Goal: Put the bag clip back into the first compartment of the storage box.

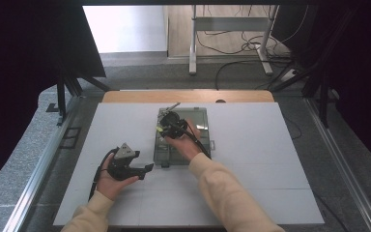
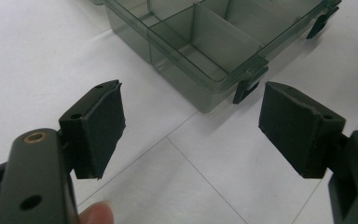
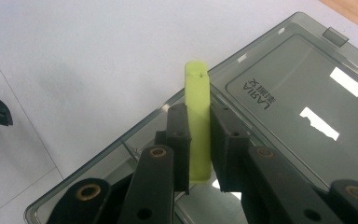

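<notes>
1. White tabletop [image 1: 251,183] carries everything; dark curtains hang beyond.
2. Your right gripper [image 3: 199,122] has its fingers [image 3: 179,140] clamped on a lime-green plastic stick [image 3: 197,116], held upright over the smoky transparent compartment box [image 3: 279,88].
3. Your left gripper [image 2: 193,121] stands wide open and empty, just beside the box's near corner.
4. You look to be mid-delivery: next, lower the stick into a compartment, level it so it fits between dividers, then release.
</notes>
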